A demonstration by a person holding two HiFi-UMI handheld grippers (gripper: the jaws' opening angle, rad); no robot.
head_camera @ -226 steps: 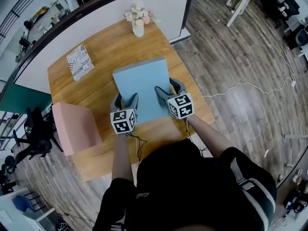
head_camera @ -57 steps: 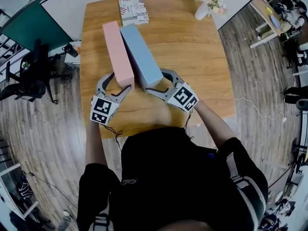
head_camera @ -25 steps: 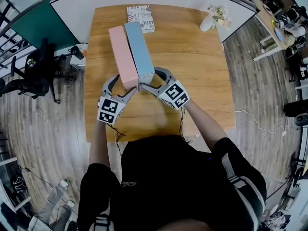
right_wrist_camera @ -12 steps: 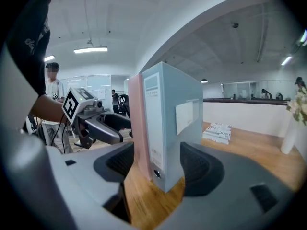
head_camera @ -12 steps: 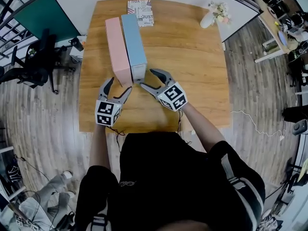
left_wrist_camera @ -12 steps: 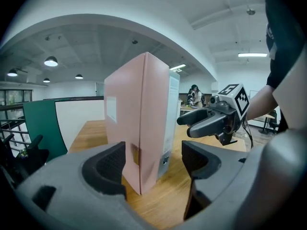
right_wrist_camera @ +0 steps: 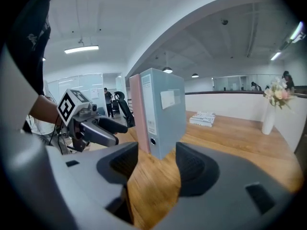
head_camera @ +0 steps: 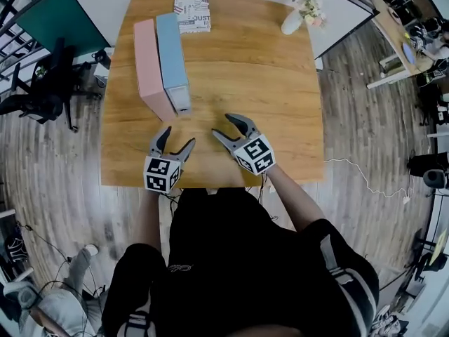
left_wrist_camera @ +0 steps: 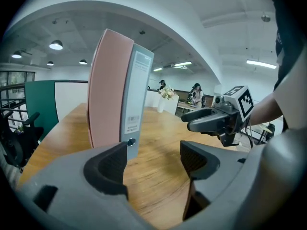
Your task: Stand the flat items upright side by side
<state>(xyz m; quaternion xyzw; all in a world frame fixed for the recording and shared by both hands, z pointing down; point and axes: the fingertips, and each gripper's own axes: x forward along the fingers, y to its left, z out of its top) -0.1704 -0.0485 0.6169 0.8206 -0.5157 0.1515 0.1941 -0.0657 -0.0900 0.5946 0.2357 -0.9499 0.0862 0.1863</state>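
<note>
Pink binder: the pink binder (head_camera: 146, 67) stands upright on its long edge at the far left part of the table (head_camera: 266, 83), spine end toward me.
Blue binder: the blue binder (head_camera: 172, 60) stands upright just beside it on the right. They look pressed flank to flank, though from above I cannot be sure they touch along the whole length.
Left gripper: the left gripper (head_camera: 179, 136) is open and holds nothing. Its own view shows bare wood between the jaws, with the binder spines well ahead.
Right gripper: the right gripper (head_camera: 222, 124) is also open and empty. Its jaws have just been closing somewhat, with only tabletop between them.
What has just changed: a second ago both grippers were right at the near ends of the binders. Now both have pulled back toward me and sit near the front edge, well apart from the pair.
What stayed: the binders keep their upright stance after I let go. Neither leans in the left gripper view or the right gripper view.
Meaning for the task: I judge the main work done, as both flat items are on edge and side by side.
What is left: at most a small nudge if a gap shows between them. I see no tilt that calls for one.
Risk: tall, narrow binders can tip if bumped, so I keep any return approach slow.
Bystanders: a booklet (head_camera: 191, 12) lies flat beyond the binders and a vase of flowers (head_camera: 298, 16) stands at the far right corner, both clear of my path.
</note>
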